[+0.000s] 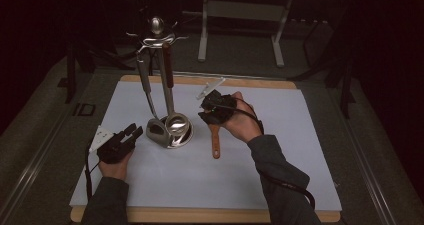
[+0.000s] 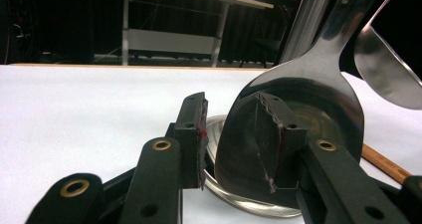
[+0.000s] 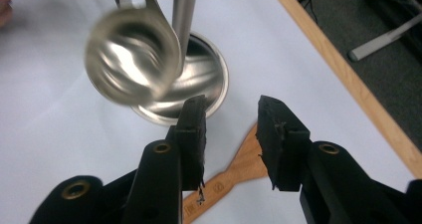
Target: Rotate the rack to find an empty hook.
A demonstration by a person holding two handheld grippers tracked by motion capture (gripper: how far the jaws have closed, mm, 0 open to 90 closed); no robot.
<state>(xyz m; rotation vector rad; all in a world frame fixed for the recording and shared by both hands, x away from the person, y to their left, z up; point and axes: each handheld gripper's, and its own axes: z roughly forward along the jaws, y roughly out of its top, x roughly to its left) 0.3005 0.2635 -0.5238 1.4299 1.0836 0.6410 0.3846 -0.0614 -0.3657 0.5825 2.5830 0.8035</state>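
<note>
Wooden spatula: flat on the counter, at 3 o'clock of the utensil stand; blade hidden under the right gripper.
Right gripper: fingers apart, straddling the handle, not pressing.
Left gripper: fingers wide, empty, at the stand's 9 o'clock.
Around: ladle and metal turner hanging close.

A wooden spatula lies flat on the white mat, beside the utensil stand.

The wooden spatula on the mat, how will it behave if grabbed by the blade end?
The wooden spatula looks stiff and probably light. Lying flat, it should not roll. Held by one end, its long handle may droop or swivel.
</note>
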